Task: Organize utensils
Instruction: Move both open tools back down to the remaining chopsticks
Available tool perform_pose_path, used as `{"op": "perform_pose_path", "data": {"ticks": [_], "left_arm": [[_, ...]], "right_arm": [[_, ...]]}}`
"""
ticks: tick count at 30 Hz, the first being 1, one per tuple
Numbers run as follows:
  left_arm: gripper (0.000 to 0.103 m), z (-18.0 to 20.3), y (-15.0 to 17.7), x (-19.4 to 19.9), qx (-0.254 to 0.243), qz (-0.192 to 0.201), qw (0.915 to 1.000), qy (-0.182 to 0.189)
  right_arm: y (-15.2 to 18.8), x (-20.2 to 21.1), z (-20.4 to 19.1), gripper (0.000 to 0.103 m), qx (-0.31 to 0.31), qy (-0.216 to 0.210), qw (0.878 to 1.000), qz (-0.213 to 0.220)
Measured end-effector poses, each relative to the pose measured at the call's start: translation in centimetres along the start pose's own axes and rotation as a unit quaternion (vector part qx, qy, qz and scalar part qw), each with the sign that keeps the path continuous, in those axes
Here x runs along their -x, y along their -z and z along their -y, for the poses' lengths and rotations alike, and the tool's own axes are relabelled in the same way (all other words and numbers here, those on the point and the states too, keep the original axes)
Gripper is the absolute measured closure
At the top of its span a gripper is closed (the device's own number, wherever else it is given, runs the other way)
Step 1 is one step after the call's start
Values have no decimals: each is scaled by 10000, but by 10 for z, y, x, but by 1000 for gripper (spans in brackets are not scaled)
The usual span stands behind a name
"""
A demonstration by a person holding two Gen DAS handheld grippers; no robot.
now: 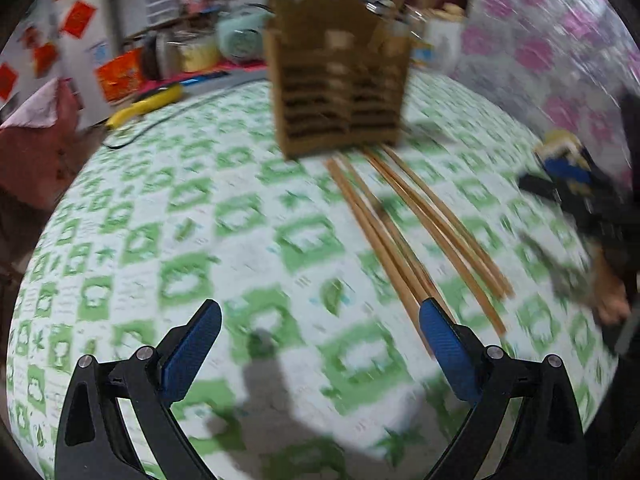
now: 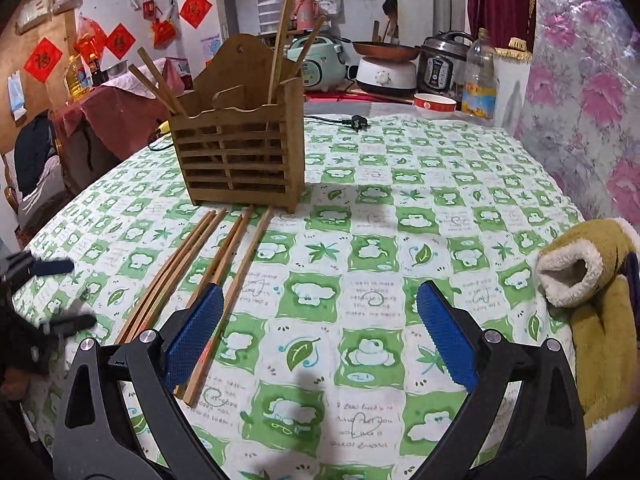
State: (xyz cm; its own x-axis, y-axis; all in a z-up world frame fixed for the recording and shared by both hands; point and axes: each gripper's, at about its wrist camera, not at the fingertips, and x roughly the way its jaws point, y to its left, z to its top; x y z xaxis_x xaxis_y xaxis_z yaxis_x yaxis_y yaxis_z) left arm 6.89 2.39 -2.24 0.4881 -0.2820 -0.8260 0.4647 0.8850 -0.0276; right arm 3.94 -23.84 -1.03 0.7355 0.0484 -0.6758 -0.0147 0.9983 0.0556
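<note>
— Both sets of jaws stand spread wide and empty; the left gripper (image 1: 320,344) and the right gripper (image 2: 320,332) each hang over the green-and-white patterned tablecloth (image 2: 400,208) with nothing between the blue pads.

— And the things to sort?

— Loose brown wooden chopsticks (image 2: 224,264) lie flat on the cloth in front of the slatted brown wooden utensil holder (image 2: 240,156); their far tips sit just beside its base, their long axes running from the holder back toward the grippers; a few more chopsticks (image 2: 280,48) already stand in the holder.

— Which hand is nearer?

— Hard to split; in the right wrist view the near ends pass behind the left-side pad, in the left wrist view behind the right-side pad; so the bundle lies between the two grippers. I'd judge either must shift sideways and close across the sticks' width; the left view is blurred.
</note>
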Motion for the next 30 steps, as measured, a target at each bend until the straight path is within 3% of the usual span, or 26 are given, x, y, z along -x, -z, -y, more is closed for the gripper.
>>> {"op": "perform_pose_path", "data": {"ticks": [5,13,18,22,25,30], "left_arm": [[6,16,8,5,-443,43,9989,169],[6,27,7,-13,-745,-399,9964,-112],[6,16,4,-19,-489,-522,9973,-193],[6,-1,3,-20,-78,-511,9971,-565],[6,-11,2,-19,202,-504,9971,-535],[6,5,3,-12,-238,-333,9982,-441]], "right_arm": [[-1,0,4,9,-120,-40,9999,-24],[-1,0,8,9,-243,-79,9997,-36],[-1,0,10,9,-290,-89,9995,-38],[0,0,11,9,-306,-85,9995,-47],[0,0,10,9,-299,-82,9995,-46],[0,0,10,9,-299,-79,9995,-45]]}}
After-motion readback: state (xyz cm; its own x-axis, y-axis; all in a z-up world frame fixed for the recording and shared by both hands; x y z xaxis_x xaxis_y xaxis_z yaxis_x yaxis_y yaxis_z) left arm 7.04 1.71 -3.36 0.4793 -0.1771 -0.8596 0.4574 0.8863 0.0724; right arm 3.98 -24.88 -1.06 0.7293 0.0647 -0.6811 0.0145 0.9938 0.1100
